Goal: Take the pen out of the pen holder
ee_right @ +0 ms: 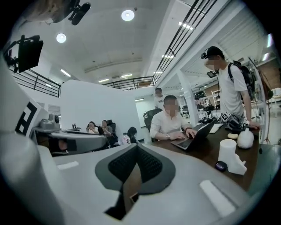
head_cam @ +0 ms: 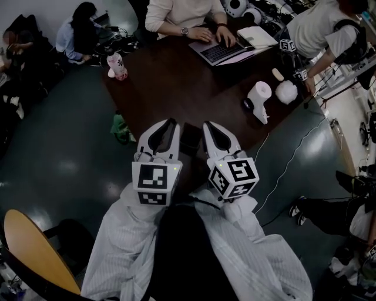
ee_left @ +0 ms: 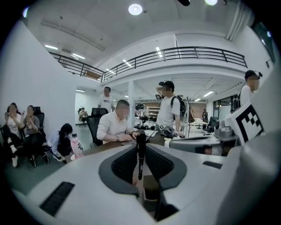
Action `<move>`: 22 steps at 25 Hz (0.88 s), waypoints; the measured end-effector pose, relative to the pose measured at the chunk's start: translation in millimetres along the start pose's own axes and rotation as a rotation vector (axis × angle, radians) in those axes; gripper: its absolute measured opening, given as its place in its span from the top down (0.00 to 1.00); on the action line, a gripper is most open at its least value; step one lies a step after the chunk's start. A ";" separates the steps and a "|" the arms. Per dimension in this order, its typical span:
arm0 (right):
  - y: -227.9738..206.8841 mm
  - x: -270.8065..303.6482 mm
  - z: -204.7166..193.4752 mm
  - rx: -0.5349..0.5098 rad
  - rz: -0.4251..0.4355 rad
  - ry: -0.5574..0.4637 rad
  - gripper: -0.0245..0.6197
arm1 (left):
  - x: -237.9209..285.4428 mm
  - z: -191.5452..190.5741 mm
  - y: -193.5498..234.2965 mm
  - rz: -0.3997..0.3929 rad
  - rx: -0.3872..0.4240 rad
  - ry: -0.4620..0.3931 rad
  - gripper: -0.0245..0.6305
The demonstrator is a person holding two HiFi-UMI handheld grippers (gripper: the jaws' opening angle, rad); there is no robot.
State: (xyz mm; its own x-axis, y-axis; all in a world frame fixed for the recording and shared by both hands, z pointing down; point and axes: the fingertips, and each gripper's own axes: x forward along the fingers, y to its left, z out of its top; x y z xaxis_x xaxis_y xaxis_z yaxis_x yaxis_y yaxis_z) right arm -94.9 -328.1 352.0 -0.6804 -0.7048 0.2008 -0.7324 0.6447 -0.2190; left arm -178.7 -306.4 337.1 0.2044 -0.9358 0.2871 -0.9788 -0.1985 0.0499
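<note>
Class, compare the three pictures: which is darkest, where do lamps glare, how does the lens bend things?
Head view: darkest, the table dim. Left gripper view: the ceiling lamp glares white, corners are black, the railing bows, the pen looks sharp. Right gripper view: another lamp glares, corners black too.

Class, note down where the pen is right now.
In the left gripper view, the pen stands upright at centre frame, clamped in the left gripper.

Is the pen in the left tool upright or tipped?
Upright: the pen stands vertical, clamped between the left tool's pads.
</note>
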 end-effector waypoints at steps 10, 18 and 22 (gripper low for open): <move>26.9 12.3 12.1 -0.070 0.067 0.016 0.96 | -8.1 6.3 10.9 0.021 -0.019 -0.018 0.87; 21.8 12.8 8.4 -0.084 0.056 0.028 0.96 | -2.0 2.5 10.8 0.003 -0.038 -0.015 0.87; 19.9 11.3 7.7 -0.081 0.046 0.034 0.96 | -0.2 0.7 10.2 -0.006 -0.047 -0.004 0.87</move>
State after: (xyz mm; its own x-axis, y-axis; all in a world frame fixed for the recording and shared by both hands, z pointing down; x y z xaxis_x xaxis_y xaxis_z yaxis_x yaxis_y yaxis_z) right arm -116.9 -325.6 342.6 -0.7126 -0.6645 0.2250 -0.6992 0.6988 -0.1507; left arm -188.7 -308.4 336.9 0.2105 -0.9358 0.2827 -0.9769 -0.1904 0.0969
